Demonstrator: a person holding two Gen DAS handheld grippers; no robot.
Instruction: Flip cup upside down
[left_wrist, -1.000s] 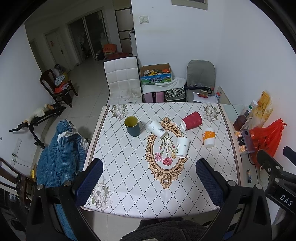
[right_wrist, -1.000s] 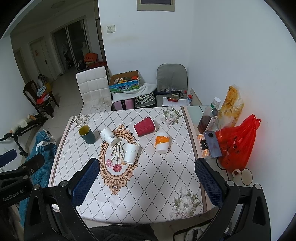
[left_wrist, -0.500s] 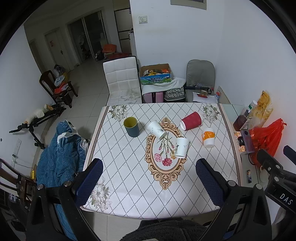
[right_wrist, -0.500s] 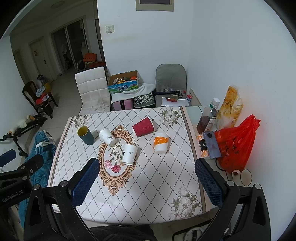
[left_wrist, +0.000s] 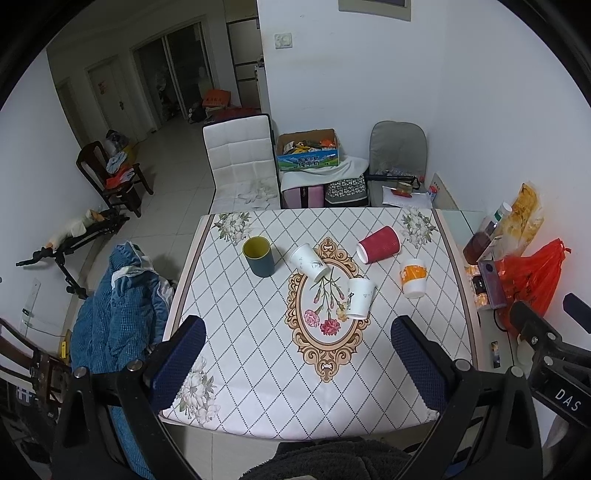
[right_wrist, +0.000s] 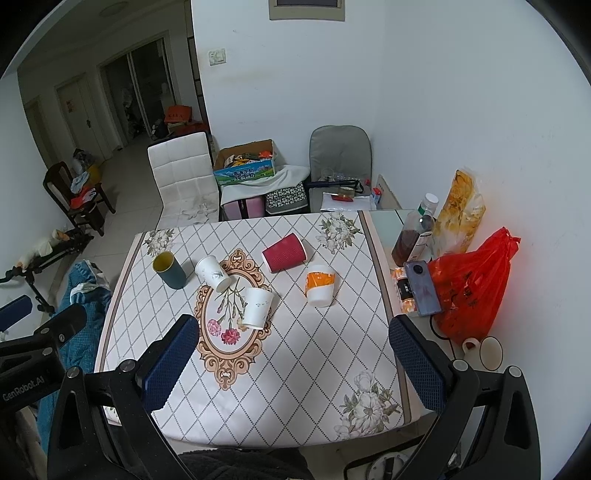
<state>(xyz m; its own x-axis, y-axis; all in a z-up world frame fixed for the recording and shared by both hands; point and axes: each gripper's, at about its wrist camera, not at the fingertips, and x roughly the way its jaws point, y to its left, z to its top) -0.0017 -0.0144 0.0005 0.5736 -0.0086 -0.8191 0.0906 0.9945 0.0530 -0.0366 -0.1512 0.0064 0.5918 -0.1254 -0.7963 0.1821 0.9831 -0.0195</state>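
Several cups sit on the patterned table (left_wrist: 258, 369). A dark teal cup (left_wrist: 258, 256) (right_wrist: 169, 270) stands upright at the left. A white paper cup (left_wrist: 309, 261) (right_wrist: 213, 273) lies tilted beside it. Another white paper cup (left_wrist: 358, 298) (right_wrist: 258, 308) stands rim down near the middle. A red cup (left_wrist: 379, 244) (right_wrist: 285, 254) lies on its side. An orange and white cup (left_wrist: 413, 277) (right_wrist: 320, 285) stands rim down at the right. My left gripper (left_wrist: 297, 365) and my right gripper (right_wrist: 293, 369) are both open and empty, held above the table's near edge.
A side shelf at the right holds a red plastic bag (right_wrist: 472, 288), a bottle (right_wrist: 413, 236), a phone (right_wrist: 423, 288) and a snack bag. A white chair (left_wrist: 240, 162), a grey chair (left_wrist: 399, 155) and a box stand behind the table. A blue blanket (left_wrist: 114, 317) lies at the left.
Both views have drifted very slightly; the cups and the grippers' opening look the same.
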